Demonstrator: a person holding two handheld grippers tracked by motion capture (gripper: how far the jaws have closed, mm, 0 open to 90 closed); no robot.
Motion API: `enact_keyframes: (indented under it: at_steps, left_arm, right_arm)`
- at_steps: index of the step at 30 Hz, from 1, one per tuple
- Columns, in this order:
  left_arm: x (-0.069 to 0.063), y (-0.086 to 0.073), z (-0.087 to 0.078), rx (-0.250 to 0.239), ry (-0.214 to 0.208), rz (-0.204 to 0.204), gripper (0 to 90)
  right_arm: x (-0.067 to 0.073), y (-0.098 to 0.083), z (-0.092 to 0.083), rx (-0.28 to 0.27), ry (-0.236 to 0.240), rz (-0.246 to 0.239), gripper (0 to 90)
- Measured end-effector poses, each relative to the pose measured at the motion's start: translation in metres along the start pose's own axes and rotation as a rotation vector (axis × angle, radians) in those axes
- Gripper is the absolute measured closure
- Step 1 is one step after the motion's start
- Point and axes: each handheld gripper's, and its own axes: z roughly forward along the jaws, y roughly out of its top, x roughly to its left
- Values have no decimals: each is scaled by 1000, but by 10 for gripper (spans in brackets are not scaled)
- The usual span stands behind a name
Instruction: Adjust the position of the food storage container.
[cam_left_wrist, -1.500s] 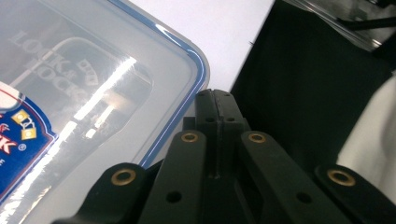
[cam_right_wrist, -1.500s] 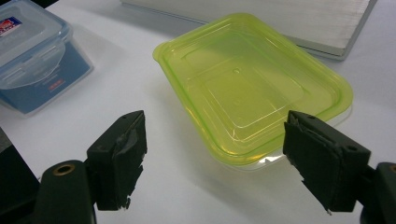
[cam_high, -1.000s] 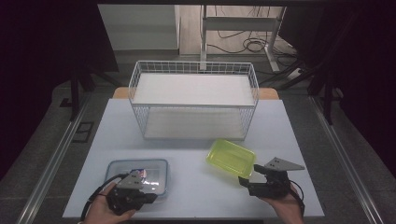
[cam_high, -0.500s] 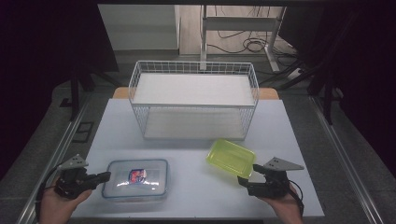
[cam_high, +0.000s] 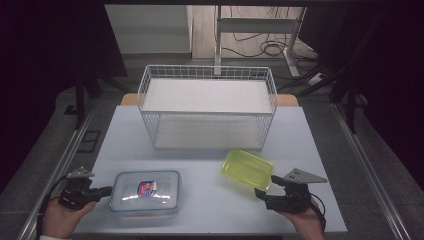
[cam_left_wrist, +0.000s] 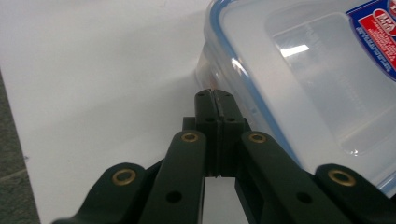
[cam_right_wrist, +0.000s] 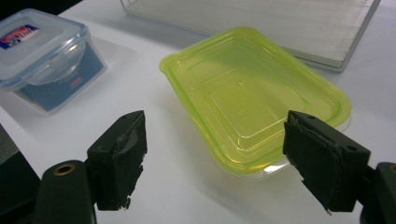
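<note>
A clear lidded box (cam_high: 146, 191) with a blue rim and a red and blue label lies at the table's front left. My left gripper (cam_high: 108, 190) is just left of it, shut on nothing. In the left gripper view its closed tips (cam_left_wrist: 215, 95) point at the side wall of the box (cam_left_wrist: 303, 84), just under the lid's edge; I cannot tell whether they touch. A shallow yellow-green container (cam_high: 247, 168) lies at the front right. My right gripper (cam_high: 268, 186) stands open at its near corner. In the right gripper view the container (cam_right_wrist: 247, 93) lies beyond the wide-apart jaws (cam_right_wrist: 217, 128).
A white wire basket (cam_high: 207, 80) with a white floor stands across the back of the white table (cam_high: 200, 155). The clear box (cam_right_wrist: 44, 51) also appears at the left of the right gripper view. A dark floor and cables surround the table.
My left gripper has moved from over the clear box to its left side and come down near the table. The right gripper and both containers have stayed put.
</note>
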Motion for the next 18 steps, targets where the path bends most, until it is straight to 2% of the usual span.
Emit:
enact_keyframes:
  at_steps: [6,11,17,18]
  left_arm:
    - [-1,1,10,35,2,12,900]
    - [-3,1,14,35,-5,8,900]
    - [-12,6,20,33,-18,22,900]
    - [-18,9,24,29,-26,29,900]
  right_arm:
    - [1,0,1,3,7,-1,219]
    - [3,1,2,1,11,-3,219]
    - [7,3,3,-3,25,-1,218]
    - [8,3,3,-4,28,4,218]
